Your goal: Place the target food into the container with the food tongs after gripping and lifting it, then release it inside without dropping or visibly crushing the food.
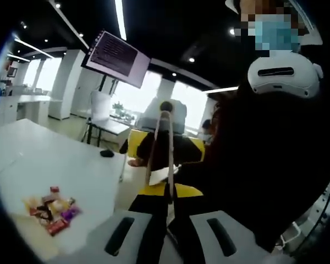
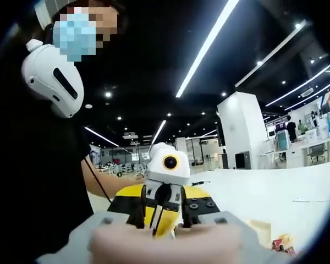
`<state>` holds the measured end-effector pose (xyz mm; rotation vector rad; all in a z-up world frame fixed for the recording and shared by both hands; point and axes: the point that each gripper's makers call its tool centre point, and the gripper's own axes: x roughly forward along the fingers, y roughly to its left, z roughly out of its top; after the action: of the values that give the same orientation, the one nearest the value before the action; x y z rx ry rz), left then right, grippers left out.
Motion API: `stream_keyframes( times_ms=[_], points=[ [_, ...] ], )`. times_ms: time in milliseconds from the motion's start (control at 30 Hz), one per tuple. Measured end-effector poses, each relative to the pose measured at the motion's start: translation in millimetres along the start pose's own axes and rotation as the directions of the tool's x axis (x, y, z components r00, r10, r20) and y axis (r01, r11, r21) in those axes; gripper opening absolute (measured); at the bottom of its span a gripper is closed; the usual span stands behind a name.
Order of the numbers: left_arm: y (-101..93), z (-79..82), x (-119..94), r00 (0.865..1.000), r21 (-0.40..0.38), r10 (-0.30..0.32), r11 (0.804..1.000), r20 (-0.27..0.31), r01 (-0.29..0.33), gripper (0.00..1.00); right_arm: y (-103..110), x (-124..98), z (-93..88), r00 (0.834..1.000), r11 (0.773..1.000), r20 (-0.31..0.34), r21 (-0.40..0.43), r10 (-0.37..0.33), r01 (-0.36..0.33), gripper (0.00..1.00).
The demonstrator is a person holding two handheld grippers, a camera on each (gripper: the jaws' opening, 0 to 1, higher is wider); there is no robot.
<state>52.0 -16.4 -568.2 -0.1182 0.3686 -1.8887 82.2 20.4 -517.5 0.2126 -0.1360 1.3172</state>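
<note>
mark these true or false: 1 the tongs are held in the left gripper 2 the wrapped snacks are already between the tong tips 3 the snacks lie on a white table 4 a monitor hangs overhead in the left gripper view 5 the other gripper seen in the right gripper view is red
1. True: the left gripper is shut on the food tongs, which rise from between its jaws.
2. False: the wrapped snacks lie in a pile off to the side, apart from the tong tips.
3. True: they rest on the white table.
4. True: a dark monitor hangs from above.
5. False: the gripper seen there is yellow and black with a white box on top.
</note>
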Motion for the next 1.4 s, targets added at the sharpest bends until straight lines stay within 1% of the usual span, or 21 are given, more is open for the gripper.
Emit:
stream_keyframes(
  times_ms=[67, 133, 333, 567, 700, 800, 833, 867, 933, 967, 1000, 1033, 1067, 1133, 1167, 1200, 1233, 1300, 1333, 1367, 1400],
  points=[
    [-1.4, 1.4, 0, 1.0, -0.015, -0.011, 1.0, 0.019, 0.012, 0.0, 0, 0, 1.1, 1.0, 1.0, 0.004, 0.008, 0.004, -0.004, 0.27],
    [0.0, 3.5, -2, 0.999, -0.016, -0.005, 1.0, 0.039, 0.006, 0.0, -1, -1, 1.2, 1.0, 1.0, 0.0, -0.004, 0.0, 0.0, 0.28],
    [-1.1, 7.7, 0, 0.998, -0.016, -0.007, 1.0, 0.061, 0.008, 0.0, -3, -3, 4.1, 1.0, 1.0, 0.016, 0.006, -0.001, 0.001, 0.29],
    [-0.9, 8.5, 0, 0.999, -0.015, -0.006, 1.0, 0.05, 0.007, 0.0, -3, -4, 4.7, 1.0, 1.0, 0.01, 0.004, 0.004, -0.004, 0.27],
    [-1.1, 7.5, 1, 0.999, -0.012, -0.005, 1.0, 0.045, 0.006, 0.0, -2, -3, 3.5, 1.0, 1.0, 0.002, 0.028, 0.013, -0.013, 0.24],
    [0.7, 8.0, 0, 0.998, 0.018, 0.017, 1.0, 0.062, -0.018, 0.0, -6, -5, 3.3, 1.0, 0.998, 0.005, 0.07, -0.006, 0.006, 0.21],
    [2.7, 7.9, 1, 0.997, 0.028, 0.038, 0.999, 0.064, -0.04, 0.0, -7, -5, 2.4, 1.0, 0.998, 0.001, 0.064, -0.01, 0.01, 0.2],
    [6.2, 7.1, 1, 0.995, 0.072, 0.07, 0.995, 0.066, -0.075, 0.0, -9, -6, 1.0, 1.0, 0.998, -0.01, 0.066, -0.021, 0.021, 0.2],
    [4.7, 5.9, 1, 0.992, 0.096, 0.091, 0.99, 0.088, -0.1, 0.01, -9, -6, -0.2, 1.0, 0.997, -0.014, 0.07, -0.023, 0.024, 0.2],
    [5.0, 4.4, 0, 0.991, 0.092, 0.103, 0.99, 0.091, -0.111, 0.01, -9, -6, -1.5, 1.0, 0.997, -0.02, 0.069, -0.024, 0.026, 0.2],
    [6.8, 1.5, -1, 0.989, 0.1, 0.12, 0.987, 0.083, -0.129, 0.01, -10, -5, -4.4, 0.999, 0.998, -0.034, 0.063, -0.026, 0.028, 0.2],
    [11.1, -3.2, -4, 0.986, 0.107, 0.153, 0.981, 0.071, -0.16, 0.02, -11, -5, -8.3, 0.998, 0.998, -0.053, 0.057, -0.03, 0.033, 0.19],
    [16.2, -10.9, -8, 0.981, 0.109, 0.189, 0.975, 0.037, -0.192, 0.03, -13, -6, -9.2, 0.998, 0.998, -0.058, 0.052, -0.038, 0.041, 0.19],
    [27.1, -28.3, -20, 0.96, 0.115, 0.279, 0.955, -0.024, -0.274, 0.05, -18, -11, -8.4, 0.997, 0.997, -0.056, 0.061, -0.052, 0.056, 0.19],
    [34.3, -40.2, -29, 0.938, 0.127, 0.342, 0.934, -0.056, -0.333, 0.07, -22, -15, -5.3, 0.997, 0.995, -0.044, 0.073, -0.063, 0.066, 0.19],
    [37.7, -46.3, -34, 0.924, 0.117, 0.376, 0.923, -0.064, -0.367, 0.13, -24, -18, -4.6, 0.997, 0.995, -0.041, 0.072, -0.071, 0.074, 0.18],
    [40.4, -51.9, -42, 0.909, 0.103, 0.414, 0.908, -0.057, -0.407, 0.19, -30, -22, -6.0, 0.995, 0.994, -0.051, 0.067, -0.085, 0.089, 0.17],
    [44.3, -56.2, -54, 0.879, 0.121, 0.477, 0.874, -0.033, -0.47, 0.32, -38, -26, -10.9, 0.99, 0.992, -0.076, 0.042, -0.115, 0.118, 0.14],
    [46.9, -61.3, -64, 0.851, 0.113, 0.525, 0.847, -0.025, -0.519, 0.36, -41, -27, -13.0, 0.989, 0.991, -0.081, 0.041, -0.122, 0.125, 0.14],
    [49.7, -67.9, -73, 0.827, 0.103, 0.561, 0.826, -0.041, -0.555, 0.42, -43, -28, -14.9, 0.988, 0.991, -0.091, 0.04, -0.127, 0.131, 0.15],
    [54.5, -76.3, -89, 0.786, 0.089, 0.616, 0.786, -0.049, -0.611, 0.48, -45, -29, -17.4, 0.986, 0.99, -0.103, 0.045, -0.128, 0.133, 0.16]
  ],
)
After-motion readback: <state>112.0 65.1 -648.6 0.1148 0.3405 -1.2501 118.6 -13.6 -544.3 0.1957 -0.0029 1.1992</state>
